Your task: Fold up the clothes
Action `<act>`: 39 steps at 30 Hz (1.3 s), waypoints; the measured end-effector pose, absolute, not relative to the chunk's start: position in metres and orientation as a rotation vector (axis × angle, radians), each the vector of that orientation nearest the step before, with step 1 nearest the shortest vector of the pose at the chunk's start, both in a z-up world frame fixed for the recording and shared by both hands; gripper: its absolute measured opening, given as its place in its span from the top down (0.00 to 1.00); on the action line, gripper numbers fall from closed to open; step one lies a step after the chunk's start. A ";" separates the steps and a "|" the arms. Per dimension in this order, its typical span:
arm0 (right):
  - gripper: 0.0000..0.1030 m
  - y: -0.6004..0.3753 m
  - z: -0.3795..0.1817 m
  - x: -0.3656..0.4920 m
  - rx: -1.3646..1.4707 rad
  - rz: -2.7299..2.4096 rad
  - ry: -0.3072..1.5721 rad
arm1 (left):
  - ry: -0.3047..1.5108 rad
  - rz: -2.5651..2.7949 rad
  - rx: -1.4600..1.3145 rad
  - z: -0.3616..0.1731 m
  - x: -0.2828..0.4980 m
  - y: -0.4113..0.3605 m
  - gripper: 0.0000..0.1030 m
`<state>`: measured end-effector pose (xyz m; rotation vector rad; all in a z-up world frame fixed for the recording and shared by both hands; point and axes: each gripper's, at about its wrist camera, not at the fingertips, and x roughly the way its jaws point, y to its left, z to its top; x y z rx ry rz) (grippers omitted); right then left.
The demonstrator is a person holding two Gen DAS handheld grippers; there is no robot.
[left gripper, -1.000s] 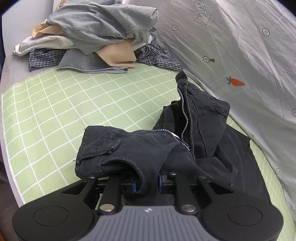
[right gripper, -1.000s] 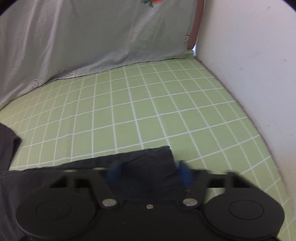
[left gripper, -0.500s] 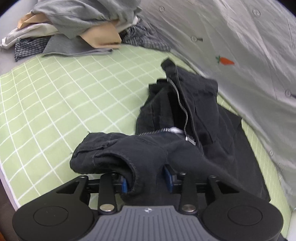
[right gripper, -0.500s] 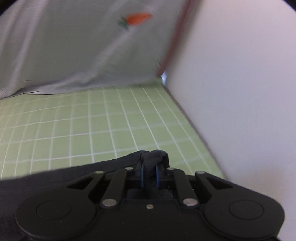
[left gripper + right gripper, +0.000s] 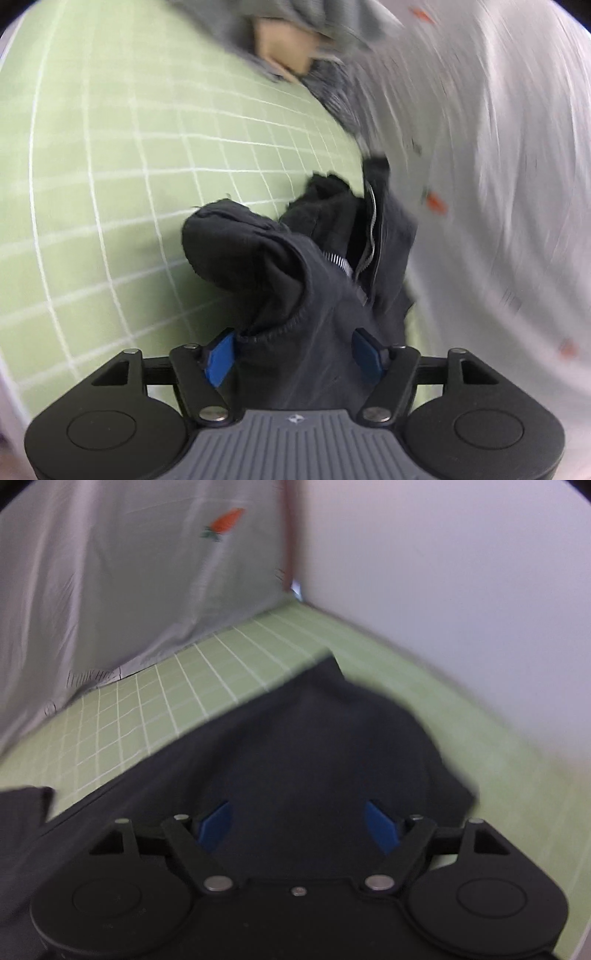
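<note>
Left wrist view: the left gripper (image 5: 295, 356) has its jaws spread wide, with the dark trousers (image 5: 314, 266) bunched between the blue pads (image 5: 218, 356) but not pinched; the cloth lies loose across the gap. The waistband and the open zip (image 5: 371, 229) sit just beyond the gripper, heaped in rumpled folds on the green checked mat (image 5: 110, 166) that covers the bench. At the far edge a blurred pile of clothes (image 5: 295, 48), grey and tan, lies well apart from the trousers. A pale sheet with small carrot prints (image 5: 498, 147) rises along the right side. The picture is smeared by motion.

Right wrist view: the right gripper (image 5: 297, 825) likewise shows its jaws apart, the dark fabric (image 5: 314, 746) spread between and over them without being clamped. The cloth runs from the near left to a corner point near the far right, by the white wall (image 5: 443, 590); the rest of the mat (image 5: 147, 716) lies bare up to the hanging sheet (image 5: 110, 590).

Judged from this, neither end is held, so the garment is being laid out or re-gripped before a fold. The next move likely calls for smoothing the heaped waistband flat and taking a fresh hold on two matching edges, so that one half can be carried squarely over the other.
</note>
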<state>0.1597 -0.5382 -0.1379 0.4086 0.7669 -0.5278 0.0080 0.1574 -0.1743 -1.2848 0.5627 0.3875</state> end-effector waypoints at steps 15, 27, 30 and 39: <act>0.30 -0.531 -0.165 0.127 0.586 -0.627 0.775 | 0.572 0.454 -1.207 -0.182 0.037 0.190 0.78; 0.97 -0.476 -0.160 0.106 0.323 -0.617 0.952 | 0.644 0.635 -0.858 -0.140 0.042 0.215 0.85; 0.97 -0.457 -0.158 0.090 0.291 -0.600 0.985 | 0.655 0.695 -0.802 -0.137 0.030 0.230 0.85; 0.85 -0.418 -0.142 0.065 0.214 -0.571 1.011 | 0.689 0.732 -0.796 -0.126 0.003 0.255 0.71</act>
